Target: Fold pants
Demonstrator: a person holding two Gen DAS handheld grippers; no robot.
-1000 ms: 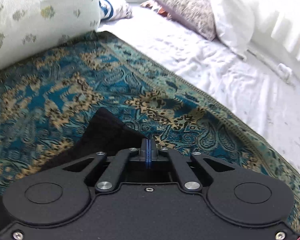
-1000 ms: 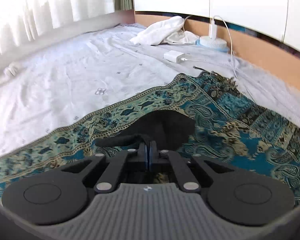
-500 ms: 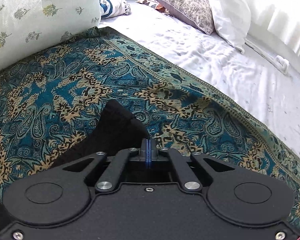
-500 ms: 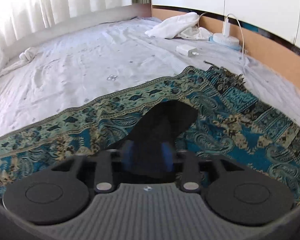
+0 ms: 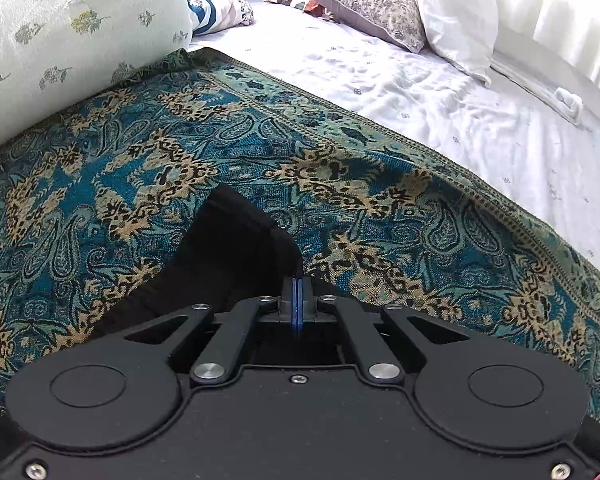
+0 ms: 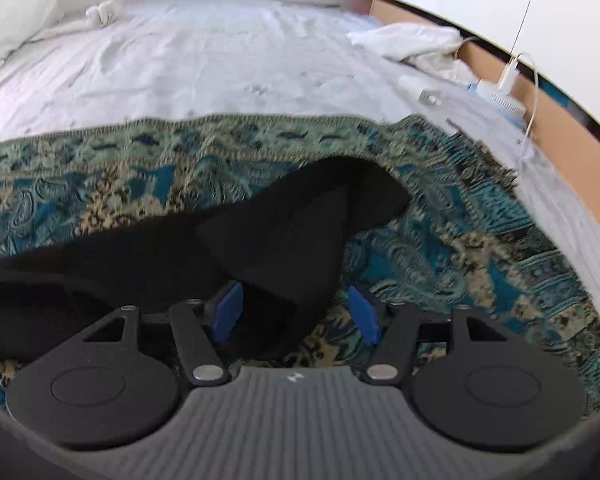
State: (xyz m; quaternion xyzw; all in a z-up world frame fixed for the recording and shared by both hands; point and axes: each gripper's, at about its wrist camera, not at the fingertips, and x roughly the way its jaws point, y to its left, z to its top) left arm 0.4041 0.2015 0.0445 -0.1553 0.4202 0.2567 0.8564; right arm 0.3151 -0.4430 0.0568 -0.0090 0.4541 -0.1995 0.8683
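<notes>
The black pants [image 5: 224,256] lie on a blue and gold paisley blanket [image 5: 340,184] spread on the bed. My left gripper [image 5: 297,286] is shut on an edge of the pants, with the dark cloth bunched just ahead and left of its blue pads. In the right wrist view the pants [image 6: 284,232] stretch from the left edge to a folded corner at centre. My right gripper [image 6: 296,312] is open, its blue pads [image 6: 228,310] wide apart on either side of the cloth, which lies loose on the blanket [image 6: 480,248].
A large floral pillow [image 5: 60,32] borders the blanket at left, with more pillows [image 5: 380,0] at the back. White sheet [image 6: 204,64] lies beyond the blanket. A crumpled white cloth [image 6: 412,42], a charger [image 6: 430,98] and a cable sit by the wooden bed edge [image 6: 552,120].
My right gripper has opened and let go of the pants, which now lie on the blanket, and its view has swung left. My left gripper stays shut on the cloth.
</notes>
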